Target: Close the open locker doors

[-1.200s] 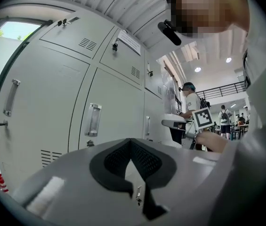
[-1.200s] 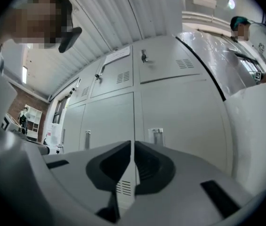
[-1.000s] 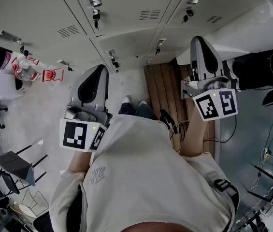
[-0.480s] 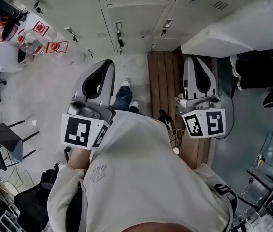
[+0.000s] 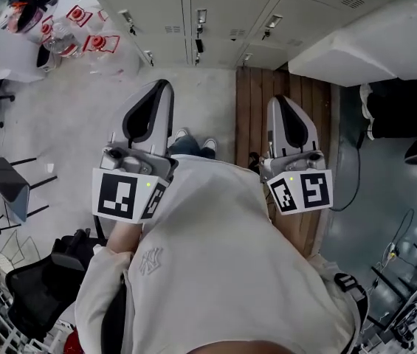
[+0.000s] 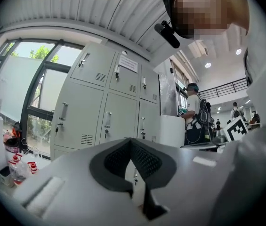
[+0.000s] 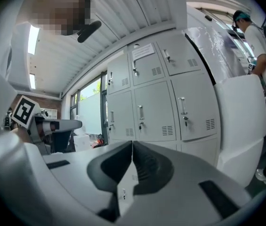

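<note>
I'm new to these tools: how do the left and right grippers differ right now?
The left gripper hangs above the pale floor; the right gripper is above the wooden planks. The left gripper leans toward the right gripper, which points straighter ahead. Both have jaws shut on nothing and face the lockers without touching them.

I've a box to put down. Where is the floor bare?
The grey floor between lockers, left gripper and wooden strip is bare; so is that strip's upper part. Crowded: red-labelled clutter upper left, chairs at left, cables at right.
</note>
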Motion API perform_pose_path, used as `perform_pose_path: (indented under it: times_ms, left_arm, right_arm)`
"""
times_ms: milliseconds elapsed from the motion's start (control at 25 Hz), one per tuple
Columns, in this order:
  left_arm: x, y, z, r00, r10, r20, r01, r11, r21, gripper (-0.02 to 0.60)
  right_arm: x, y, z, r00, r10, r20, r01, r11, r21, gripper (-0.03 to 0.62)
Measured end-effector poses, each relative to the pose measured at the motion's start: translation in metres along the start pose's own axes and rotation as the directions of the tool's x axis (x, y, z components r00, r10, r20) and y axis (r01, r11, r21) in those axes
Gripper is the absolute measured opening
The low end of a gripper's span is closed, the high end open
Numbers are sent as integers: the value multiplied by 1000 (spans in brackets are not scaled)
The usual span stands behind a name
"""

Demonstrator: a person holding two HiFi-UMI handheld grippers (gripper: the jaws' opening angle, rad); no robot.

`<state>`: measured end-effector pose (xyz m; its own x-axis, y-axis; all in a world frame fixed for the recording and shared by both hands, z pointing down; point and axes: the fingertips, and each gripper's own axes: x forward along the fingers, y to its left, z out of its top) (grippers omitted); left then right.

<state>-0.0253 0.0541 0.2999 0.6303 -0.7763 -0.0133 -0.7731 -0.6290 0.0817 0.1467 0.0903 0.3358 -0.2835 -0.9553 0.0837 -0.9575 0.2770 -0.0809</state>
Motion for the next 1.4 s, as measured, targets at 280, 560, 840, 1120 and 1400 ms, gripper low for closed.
perform_pose_path:
  times_ms: [280, 560, 840, 1120, 1400]
  left_arm:
    - [-18, 42, 2, 999, 48, -17, -48, 999, 8, 2]
    - [-11, 71, 11, 1000, 7, -11, -7, 1000, 16, 2]
    - [-3, 83, 5, 999, -36, -23, 37, 999, 26, 2]
    - [-5, 99, 6, 999, -47, -26, 48, 998, 38, 2]
    - [-10, 106, 6, 999, -43, -21, 44, 998, 42, 2]
  right_arm:
    - [36, 45, 6, 999, 32, 8, -32, 999, -28, 12]
    - [63, 75, 11, 999, 49, 12, -48, 998, -52, 12]
    - [77, 76, 6, 1000, 20, 16, -19, 998, -58, 12]
    - [90, 92, 8, 999, 26, 44, -24, 998, -55, 12]
    - [94, 104, 3, 998, 52, 32, -50, 997, -60, 12]
